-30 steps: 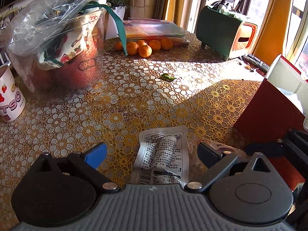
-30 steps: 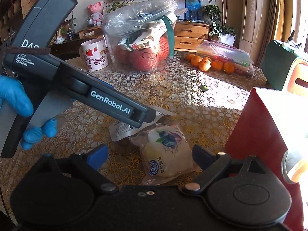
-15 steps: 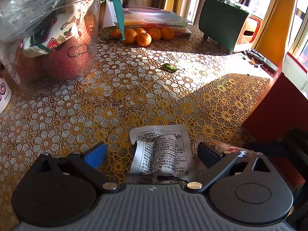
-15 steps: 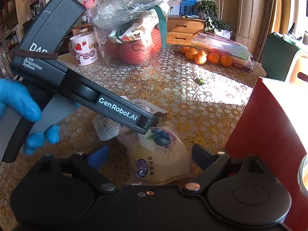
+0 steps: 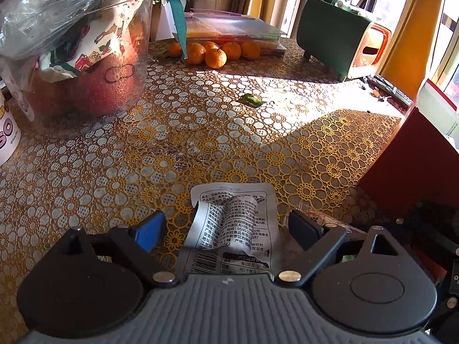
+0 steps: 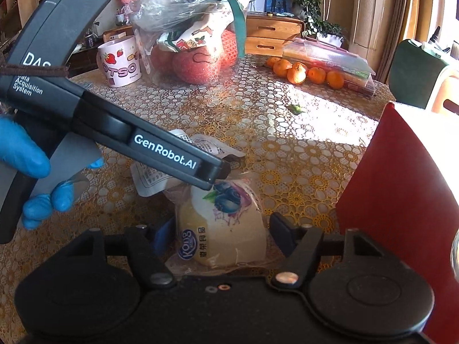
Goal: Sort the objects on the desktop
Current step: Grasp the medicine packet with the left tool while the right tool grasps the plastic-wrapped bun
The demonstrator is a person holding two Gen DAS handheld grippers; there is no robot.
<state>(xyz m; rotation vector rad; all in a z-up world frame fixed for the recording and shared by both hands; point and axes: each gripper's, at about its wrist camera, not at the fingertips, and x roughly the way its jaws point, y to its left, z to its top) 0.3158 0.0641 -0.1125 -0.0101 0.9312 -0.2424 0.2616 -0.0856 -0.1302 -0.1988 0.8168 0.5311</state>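
Between both wide-open tongs lie unheld packets: white sachet, bread.

strawberry mug, green leaf on lace tablecloth, potted plant, wooden drawers

Strong, low sunlight enters from the windows at the right and falls in a hard-edged bright patch across the far half of the gold lace-patterned surface, nearly blown out to white there in the right wrist view. The near half lies in warm shade. The clear plastic bag over the fruit tub carries sharp glare streaks. Both fisheye views bend straight lines strongly toward the edges. Focus is crisp mid-frame; the tall red box at the right edge blurs.
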